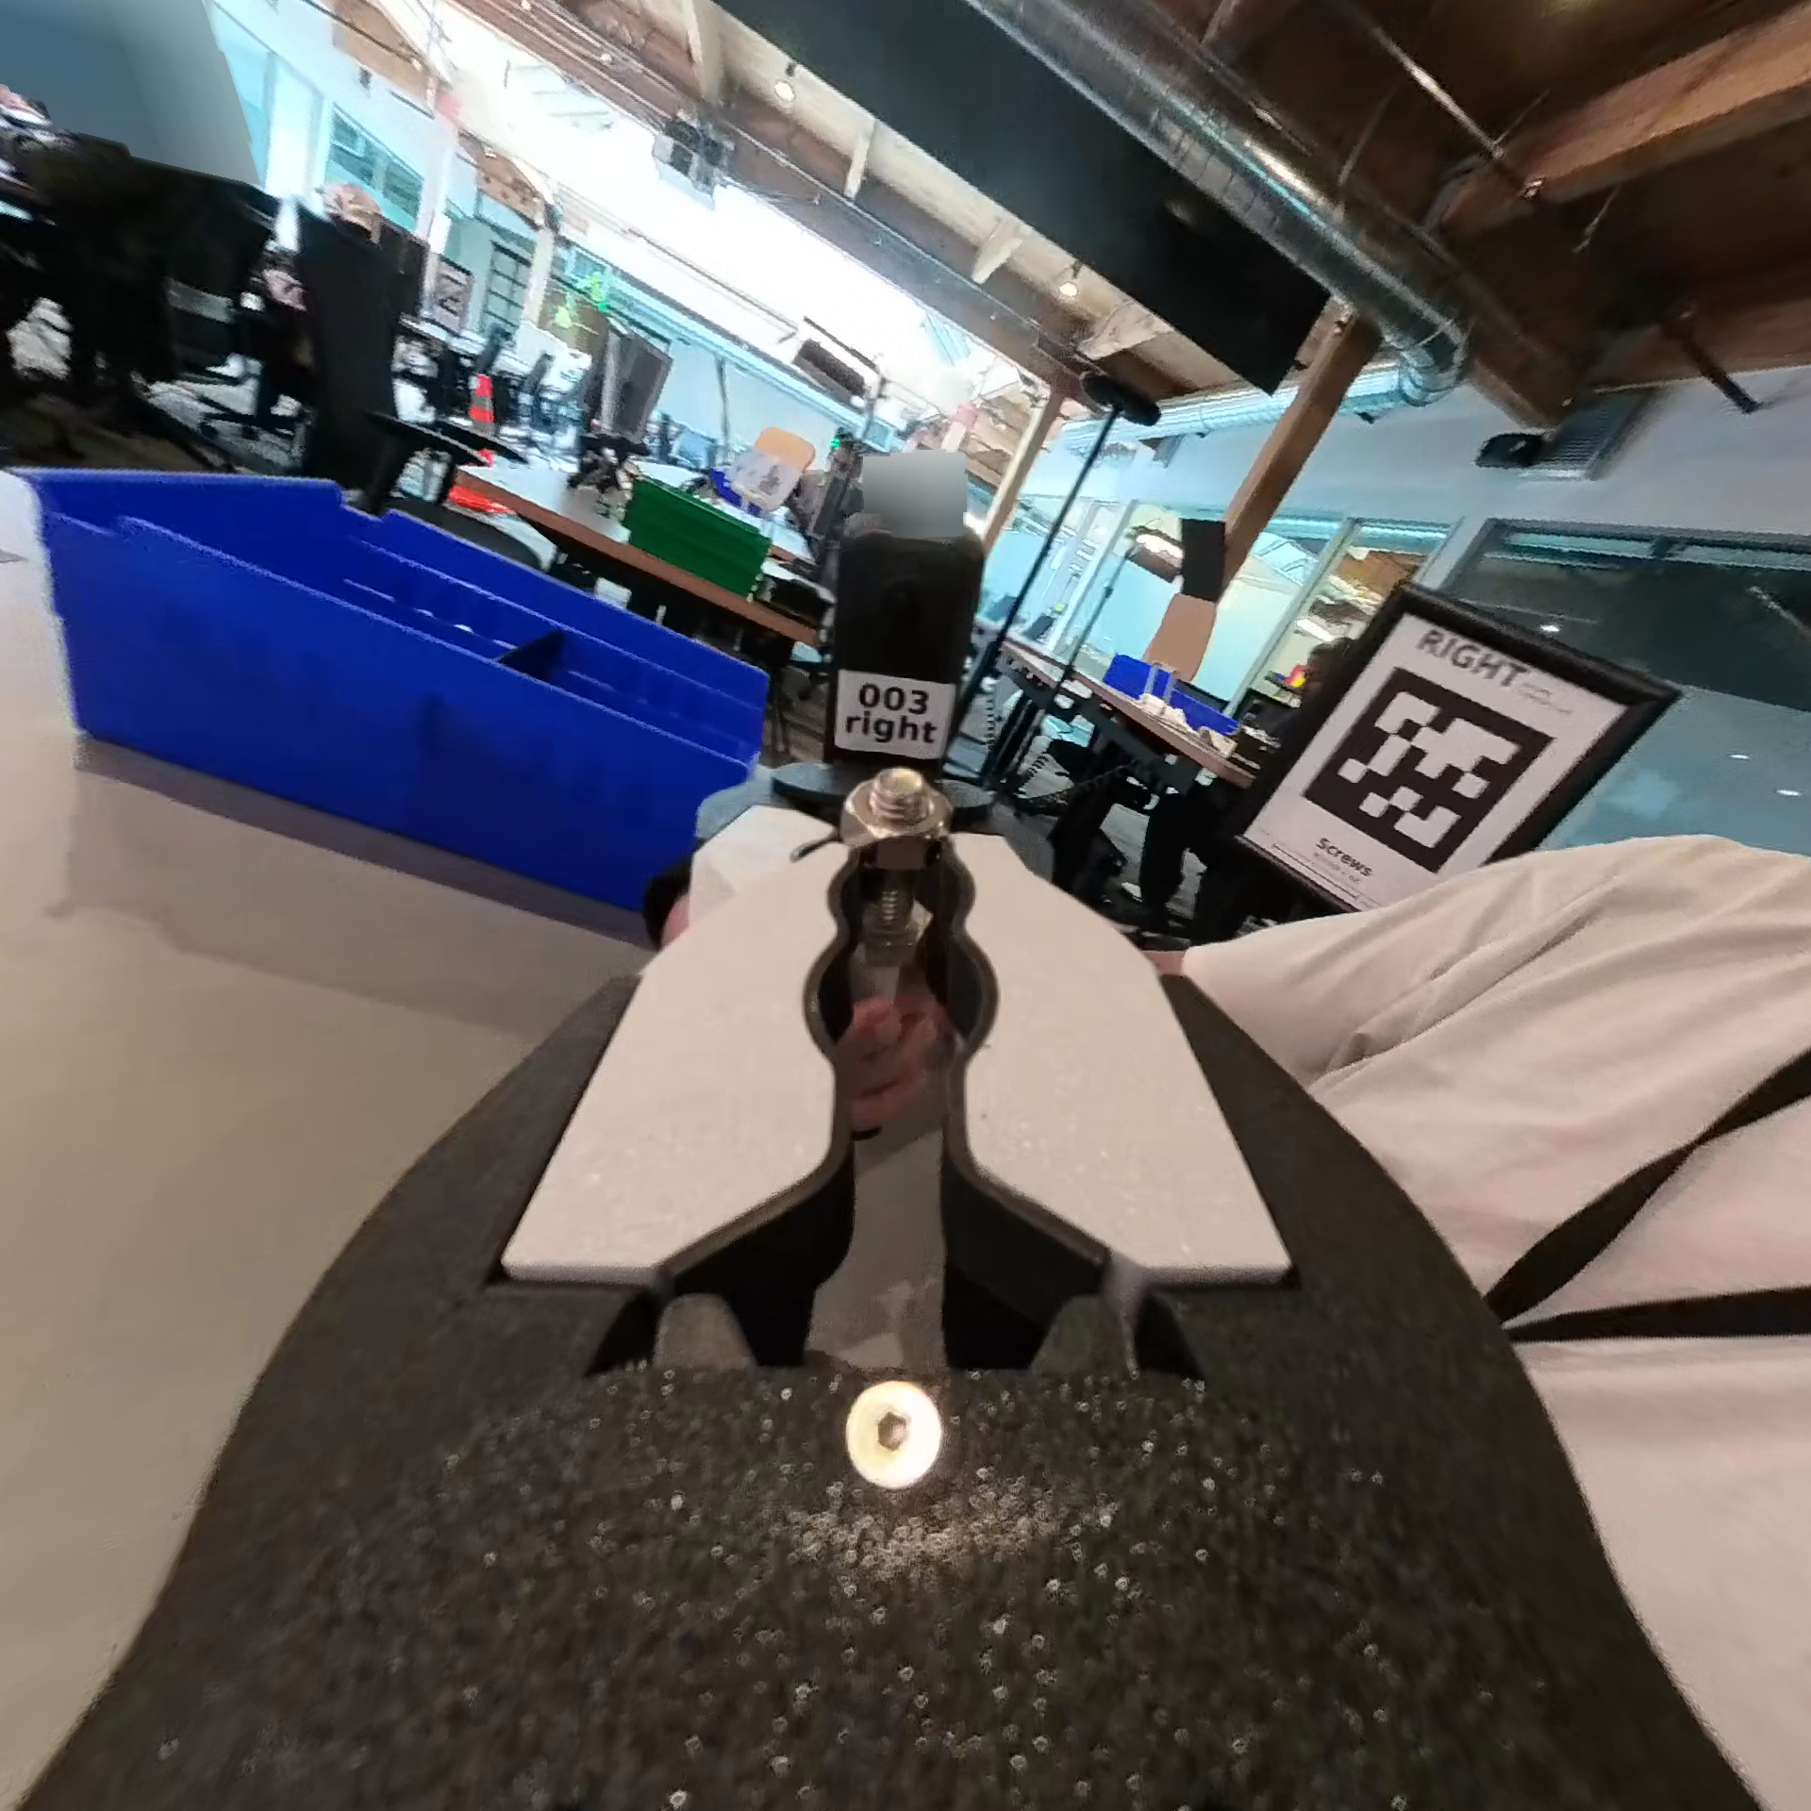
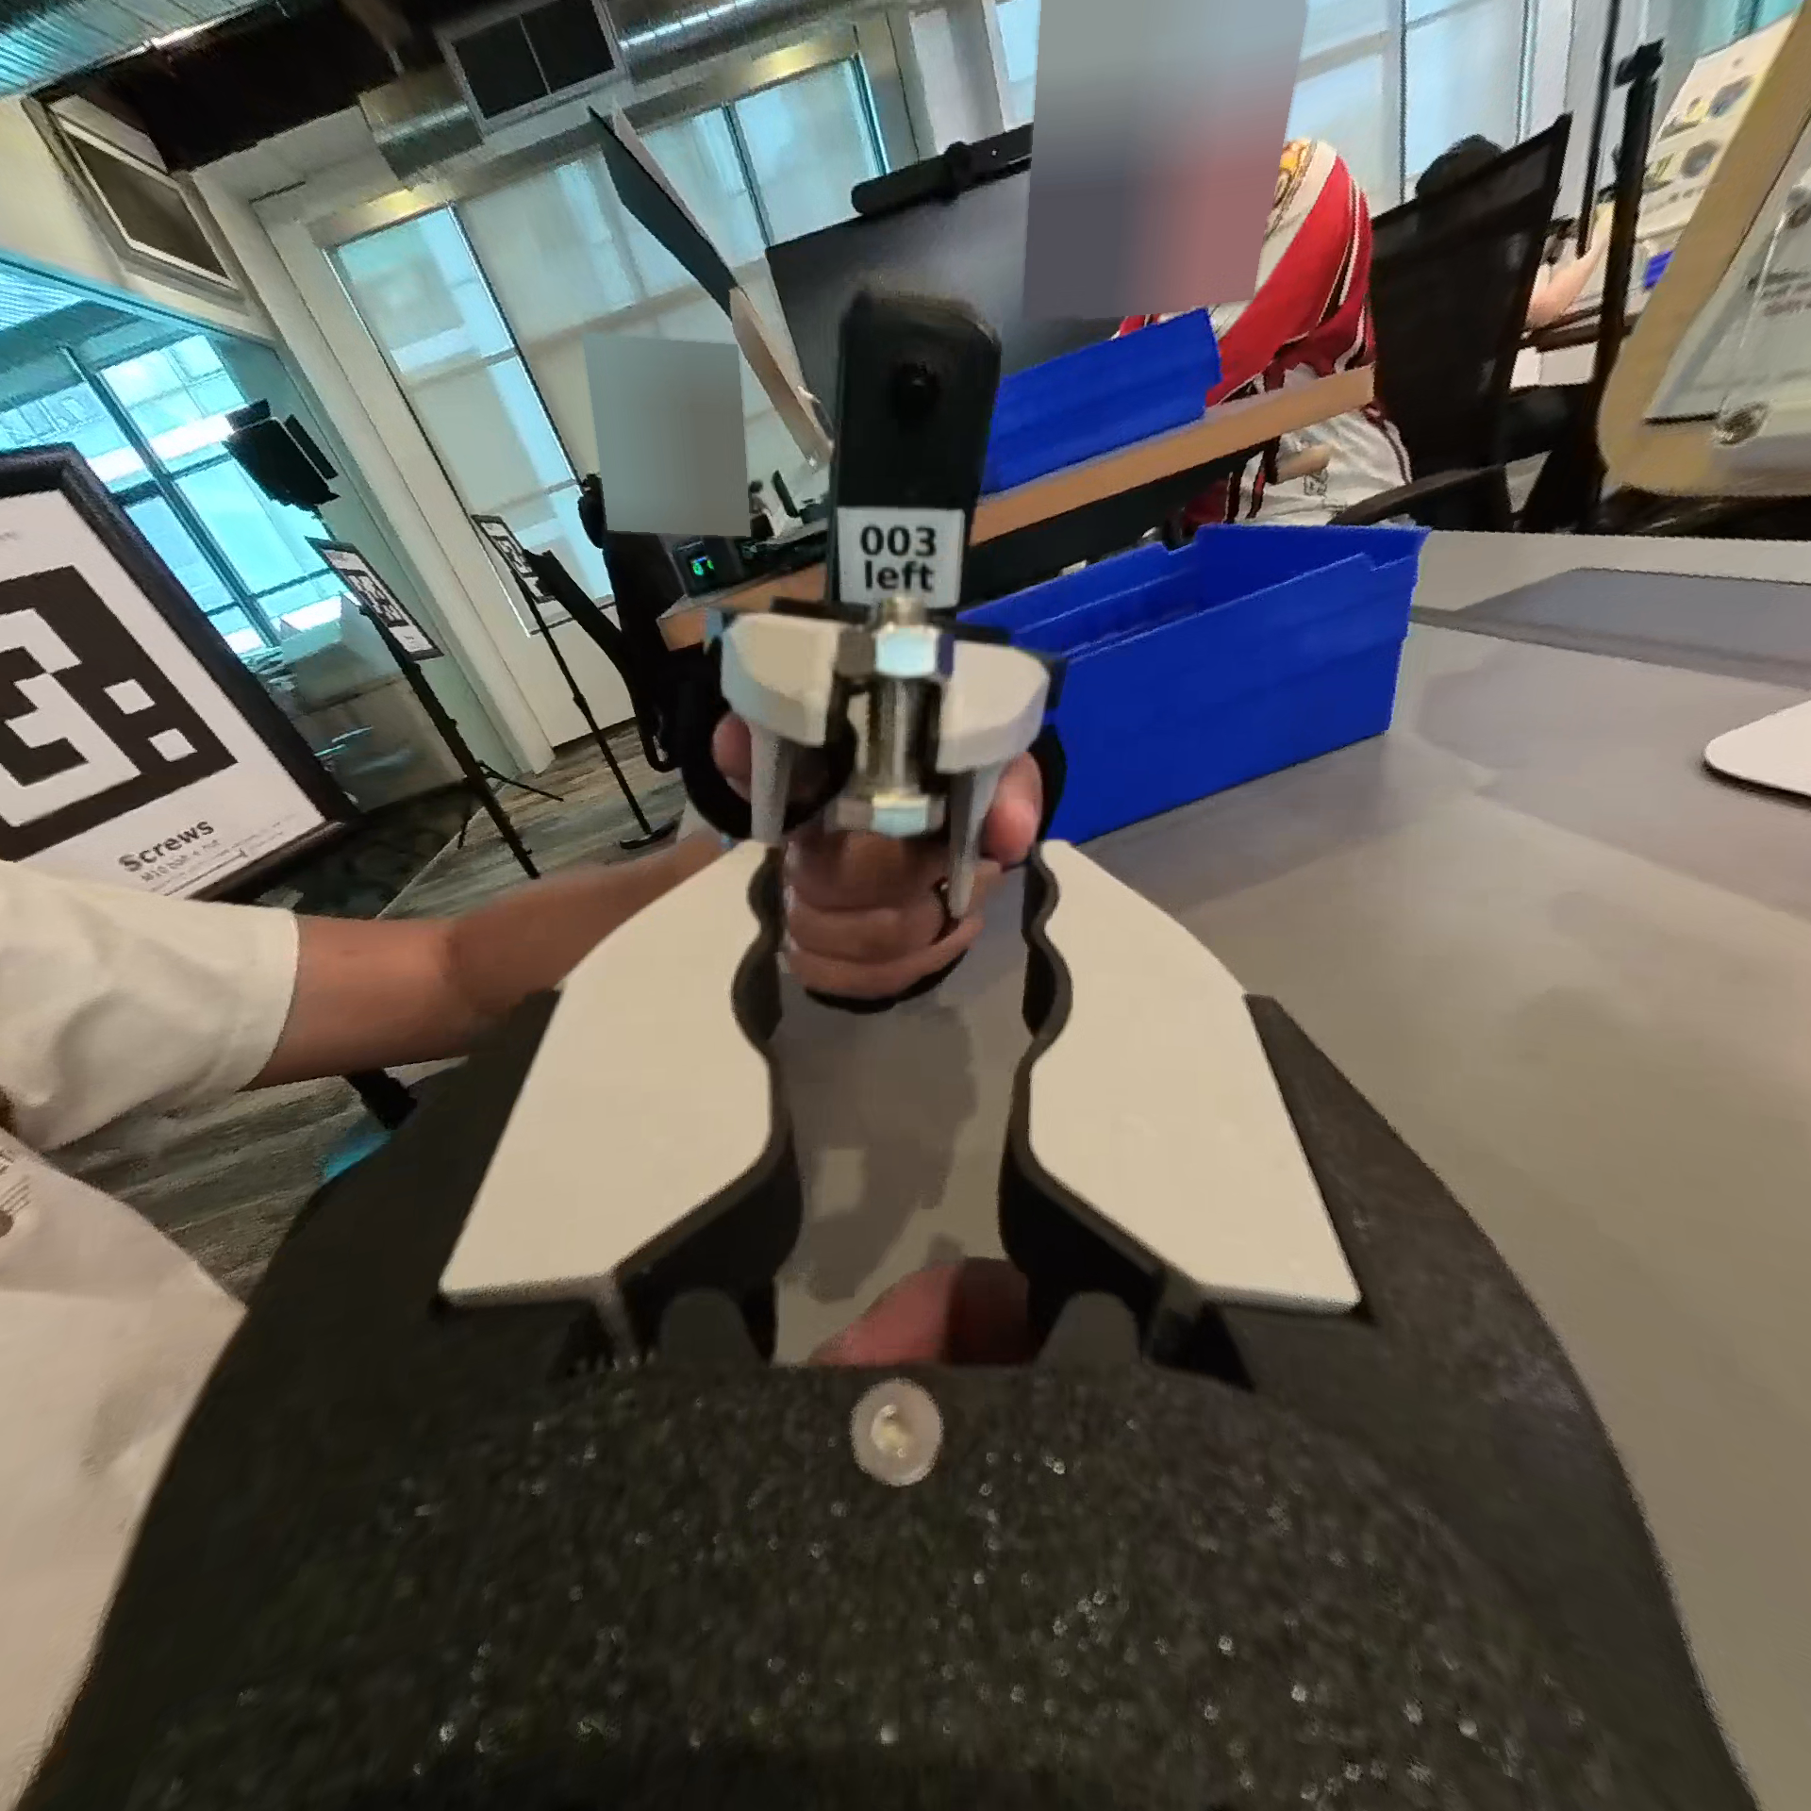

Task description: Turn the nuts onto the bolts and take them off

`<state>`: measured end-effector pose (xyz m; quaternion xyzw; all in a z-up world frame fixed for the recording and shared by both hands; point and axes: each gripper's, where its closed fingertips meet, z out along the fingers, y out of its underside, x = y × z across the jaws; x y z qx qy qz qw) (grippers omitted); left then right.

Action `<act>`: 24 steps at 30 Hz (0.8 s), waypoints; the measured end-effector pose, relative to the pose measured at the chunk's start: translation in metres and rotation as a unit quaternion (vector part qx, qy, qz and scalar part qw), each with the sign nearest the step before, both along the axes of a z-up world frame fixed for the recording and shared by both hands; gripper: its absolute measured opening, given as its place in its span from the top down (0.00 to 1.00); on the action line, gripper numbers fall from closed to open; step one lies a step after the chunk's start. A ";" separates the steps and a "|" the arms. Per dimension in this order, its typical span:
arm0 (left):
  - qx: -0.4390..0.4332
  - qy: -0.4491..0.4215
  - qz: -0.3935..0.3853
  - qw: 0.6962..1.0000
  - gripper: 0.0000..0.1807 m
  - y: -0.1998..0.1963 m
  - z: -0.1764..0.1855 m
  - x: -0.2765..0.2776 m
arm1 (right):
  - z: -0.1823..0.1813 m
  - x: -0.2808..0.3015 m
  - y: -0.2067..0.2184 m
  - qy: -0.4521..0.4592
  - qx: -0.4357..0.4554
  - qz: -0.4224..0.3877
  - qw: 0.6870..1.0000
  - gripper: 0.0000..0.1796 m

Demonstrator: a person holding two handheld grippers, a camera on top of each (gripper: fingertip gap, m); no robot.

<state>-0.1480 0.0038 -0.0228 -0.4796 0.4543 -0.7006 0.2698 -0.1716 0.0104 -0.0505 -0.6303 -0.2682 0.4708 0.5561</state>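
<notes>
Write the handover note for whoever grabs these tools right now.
Left tool: shut on the nut, holding it and its bolt up off the table.
Right tool: open and empty, facing the bolt but short of it.
Done: the nut is threaded on near the bolt's tip, well away from the head.
Left: probably grip the bolt head with the right tool and turn. I cannot tell whether the nut is going on or coming off.
</notes>
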 end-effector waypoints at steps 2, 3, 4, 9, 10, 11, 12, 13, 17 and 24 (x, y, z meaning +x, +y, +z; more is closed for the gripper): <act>0.000 -0.006 -0.014 1.000 0.93 -0.008 0.000 0.003 | 0.000 -0.001 -0.001 -0.006 0.012 -0.002 1.000 0.79; 0.006 -0.009 -0.012 1.000 0.93 -0.010 0.000 0.004 | 0.000 0.000 -0.002 -0.009 0.015 -0.001 1.000 0.82; 0.009 -0.010 -0.010 1.000 0.93 -0.012 0.001 0.005 | 0.001 0.001 -0.004 -0.006 0.018 0.003 1.000 0.82; 0.027 -0.005 0.013 1.000 0.93 -0.008 0.000 0.006 | 0.011 0.005 -0.012 0.022 0.030 0.012 0.999 0.83; 0.030 0.000 0.020 0.999 0.95 -0.005 -0.002 0.006 | 0.014 0.006 -0.013 0.027 0.036 0.010 0.999 0.82; 0.029 0.000 0.024 0.999 0.95 -0.003 -0.003 0.006 | 0.016 0.007 -0.013 0.028 0.043 0.003 0.999 0.80; 0.027 -0.001 0.027 0.999 0.95 -0.001 -0.003 0.006 | 0.015 0.008 -0.012 0.024 0.045 0.000 0.999 0.80; 0.028 -0.001 0.030 0.999 0.95 0.000 -0.003 0.005 | 0.013 0.008 -0.012 0.022 0.041 0.000 0.999 0.80; 0.019 -0.003 0.030 0.999 0.95 0.002 -0.004 0.005 | 0.011 0.010 -0.007 0.026 0.026 -0.012 0.999 0.80; 0.011 -0.014 0.023 1.000 0.95 -0.004 -0.003 0.009 | 0.008 0.007 -0.004 0.027 0.006 -0.007 1.000 0.90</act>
